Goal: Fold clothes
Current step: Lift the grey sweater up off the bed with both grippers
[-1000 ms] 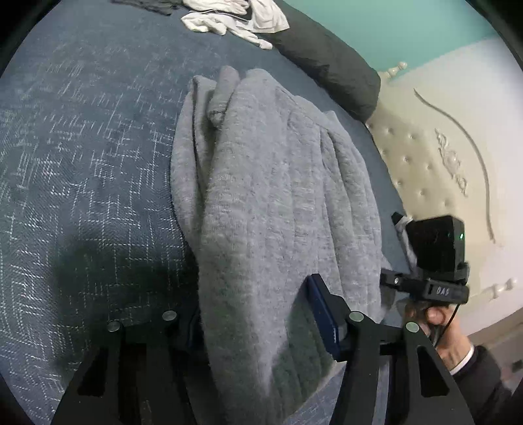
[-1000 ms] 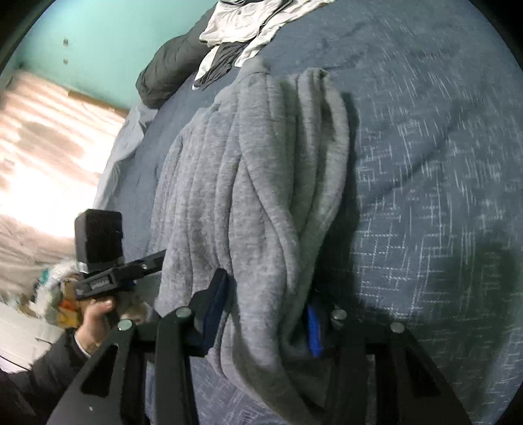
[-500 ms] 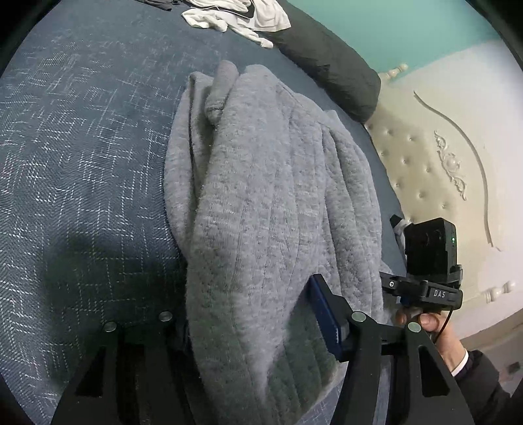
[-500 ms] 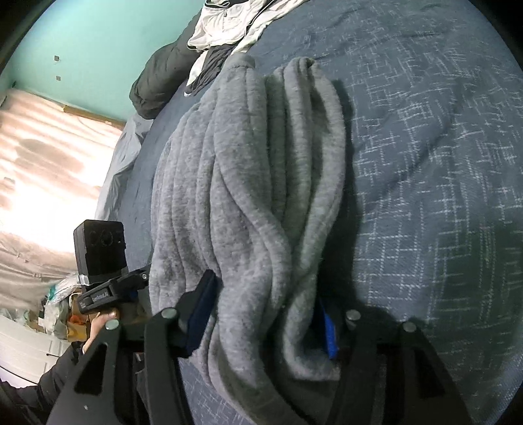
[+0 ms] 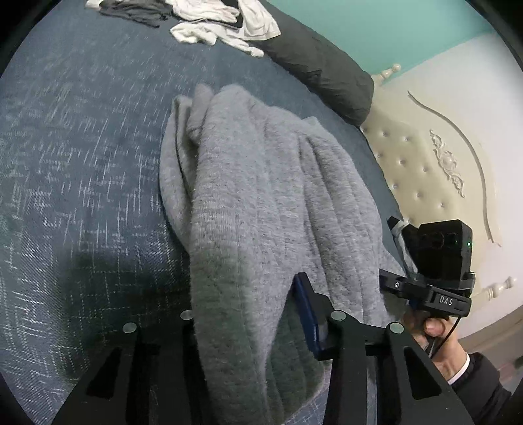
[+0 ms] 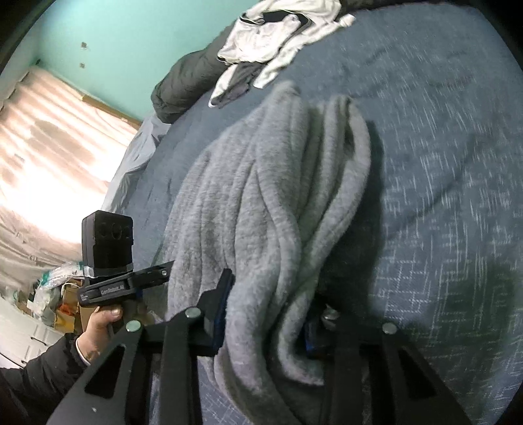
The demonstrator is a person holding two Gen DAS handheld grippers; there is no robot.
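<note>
Thick, soft, heavy fleece (image 5: 271,209), bunched lengthwise over the bed (image 5: 81,163). Both tongs, left (image 5: 248,314) and right (image 6: 268,304), clamped on near hem; best gripped at corners.

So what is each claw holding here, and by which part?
Both the left claw and right claw grip the grey garment at its bunched near edge.

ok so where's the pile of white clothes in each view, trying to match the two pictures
Left wrist view: the pile of white clothes lies at the top centre, at the far end of the bed, beyond the grey sweater.
Right wrist view: the same pile lies at the top, right of centre.
Shared landmark: the dark pillow, which the pile partly rests on in both.
</note>
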